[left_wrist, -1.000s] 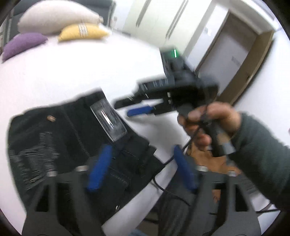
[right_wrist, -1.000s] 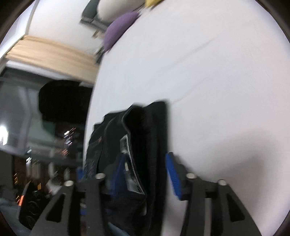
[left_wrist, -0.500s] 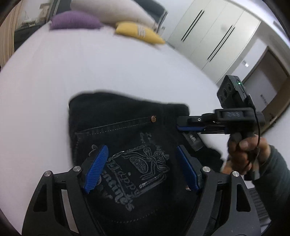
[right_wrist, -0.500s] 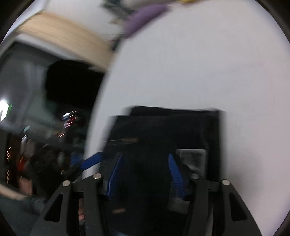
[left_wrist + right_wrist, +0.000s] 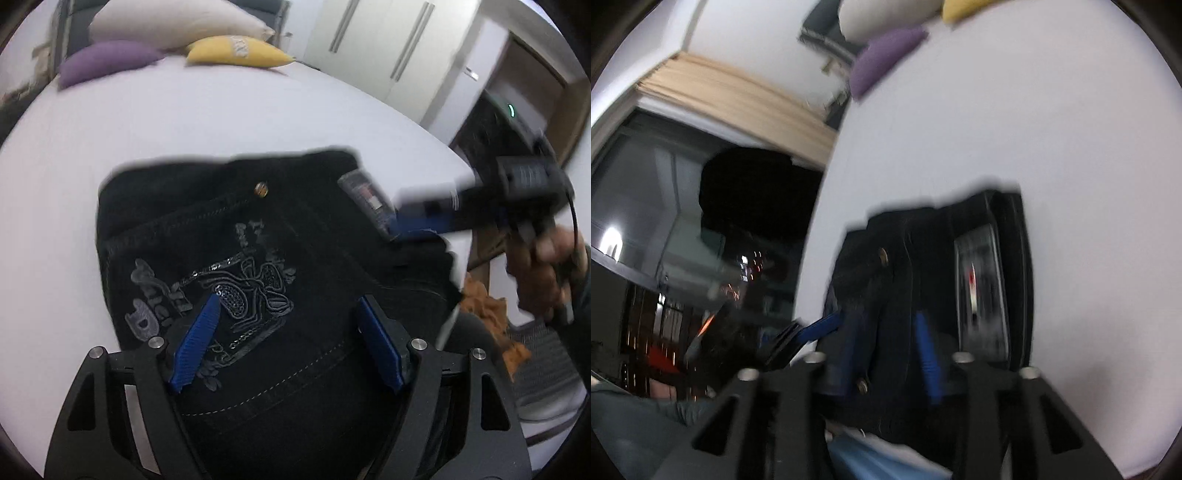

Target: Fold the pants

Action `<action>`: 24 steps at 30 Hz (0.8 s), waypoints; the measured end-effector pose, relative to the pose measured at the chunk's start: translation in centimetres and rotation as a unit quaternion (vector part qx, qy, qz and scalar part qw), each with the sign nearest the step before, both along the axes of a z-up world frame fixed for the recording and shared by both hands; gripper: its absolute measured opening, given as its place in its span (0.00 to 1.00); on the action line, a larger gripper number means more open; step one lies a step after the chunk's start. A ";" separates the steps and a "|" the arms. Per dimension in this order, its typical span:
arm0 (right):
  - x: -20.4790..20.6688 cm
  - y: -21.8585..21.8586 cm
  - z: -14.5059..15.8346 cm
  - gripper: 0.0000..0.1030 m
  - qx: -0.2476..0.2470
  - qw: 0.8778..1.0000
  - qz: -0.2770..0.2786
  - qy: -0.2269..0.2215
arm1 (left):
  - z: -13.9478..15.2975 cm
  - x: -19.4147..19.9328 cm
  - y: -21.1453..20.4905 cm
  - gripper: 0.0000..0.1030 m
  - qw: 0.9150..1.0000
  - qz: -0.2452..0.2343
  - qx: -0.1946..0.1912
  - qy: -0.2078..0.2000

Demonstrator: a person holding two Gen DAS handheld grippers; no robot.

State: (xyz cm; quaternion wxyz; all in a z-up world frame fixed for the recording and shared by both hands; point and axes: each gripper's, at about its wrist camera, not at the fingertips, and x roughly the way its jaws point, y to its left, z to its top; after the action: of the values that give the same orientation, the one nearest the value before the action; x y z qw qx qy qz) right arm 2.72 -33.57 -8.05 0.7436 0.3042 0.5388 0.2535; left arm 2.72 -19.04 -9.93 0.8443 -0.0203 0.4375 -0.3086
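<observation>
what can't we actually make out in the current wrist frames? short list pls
- Right gripper, left wrist view: motion blur hides whether it pinches the pants.
- Leather patch, right wrist view: blur smears its print.
- Near edge of the pants, both views: covered by the left gripper and the right gripper's own body.
- Embroidered lettering, left wrist view: unreadable, partly behind a finger.

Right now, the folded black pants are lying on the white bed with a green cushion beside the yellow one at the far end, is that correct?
Not quite: that cushion is purple, not green, as the left wrist view shows. The folded black pants do lie on the white bed, with the yellow cushion at the far end.
</observation>
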 end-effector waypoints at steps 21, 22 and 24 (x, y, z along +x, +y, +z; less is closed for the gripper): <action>0.0 -0.4 -2.0 0.00 0.005 0.998 -0.055 0.020 | 1.2 4.9 7.5 0.16 0.988 0.049 -0.115 0.087; -0.3 -0.4 -1.6 0.00 0.002 0.998 -0.054 0.018 | 2.1 3.4 7.4 0.16 0.989 0.032 -0.117 0.079; -1.9 -0.2 -0.6 0.03 0.005 0.999 -0.034 -0.002 | 2.4 0.0 7.0 0.16 0.993 -0.006 -0.095 0.070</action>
State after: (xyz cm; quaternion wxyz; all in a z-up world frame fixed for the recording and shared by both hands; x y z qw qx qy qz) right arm 0.86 -33.76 -8.63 0.7514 0.3260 0.5250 0.2313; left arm 2.68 -12.08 -7.56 0.8040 -0.1197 0.4644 -0.3515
